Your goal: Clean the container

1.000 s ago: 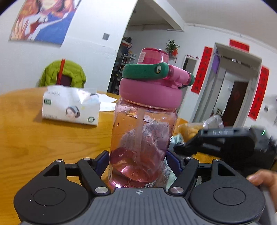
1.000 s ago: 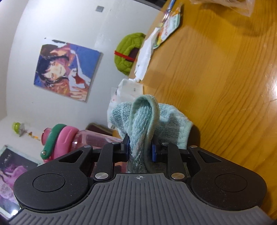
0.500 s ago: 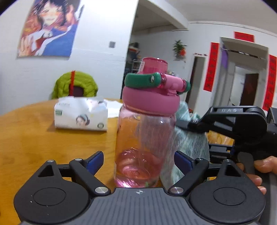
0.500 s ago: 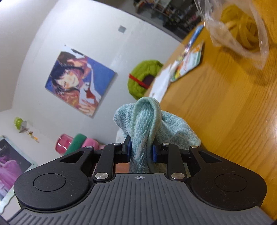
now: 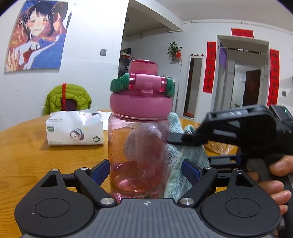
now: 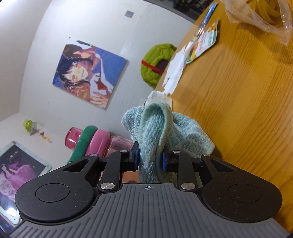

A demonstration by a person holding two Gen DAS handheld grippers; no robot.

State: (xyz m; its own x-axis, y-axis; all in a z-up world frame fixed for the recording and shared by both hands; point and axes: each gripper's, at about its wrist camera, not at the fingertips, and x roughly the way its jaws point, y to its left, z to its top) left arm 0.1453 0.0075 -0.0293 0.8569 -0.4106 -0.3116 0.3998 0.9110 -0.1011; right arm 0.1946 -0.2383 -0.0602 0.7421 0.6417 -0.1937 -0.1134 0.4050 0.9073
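Bottle: pink see-through water bottle (image 5: 138, 155) with a pink lid (image 5: 141, 104) and a green carry loop (image 5: 119, 84), standing upright on the round wooden table (image 5: 23, 155), well in from its edge.

Left gripper: left gripper (image 5: 144, 172) sits low at the bottle's base with its blue-padded fingers (image 5: 99, 172) spread wide, one on each side of the bottle; the left pad looks just at the wall, the right pad (image 5: 190, 172) stands apart from it.

Right gripper: right gripper (image 6: 150, 159) is turned on its side and clamps a fold of cloth between its fingers, which are drawn close together on it.

Cloth: pale teal terry cloth (image 6: 155, 135), bunched and folded over above the fingertips; from the left wrist view it (image 5: 185, 157) lies against the right side of the bottle.

Hand: a bare hand (image 5: 274, 181) holds the right gripper's handle, at the right edge of the left wrist view.

Tissue pack: white soft pack of tissues (image 5: 74, 130) with a printed face, on the table behind and left of the bottle.

Far side of table: a printed leaflet (image 6: 203, 44) and white paper (image 6: 174, 73) near the far edge; a clear plastic bag (image 6: 263, 16) of yellow contents.

Chair: a lime green padded jacket (image 5: 67, 100) draped at the table's far edge.

Wall: an anime poster (image 5: 36, 34).
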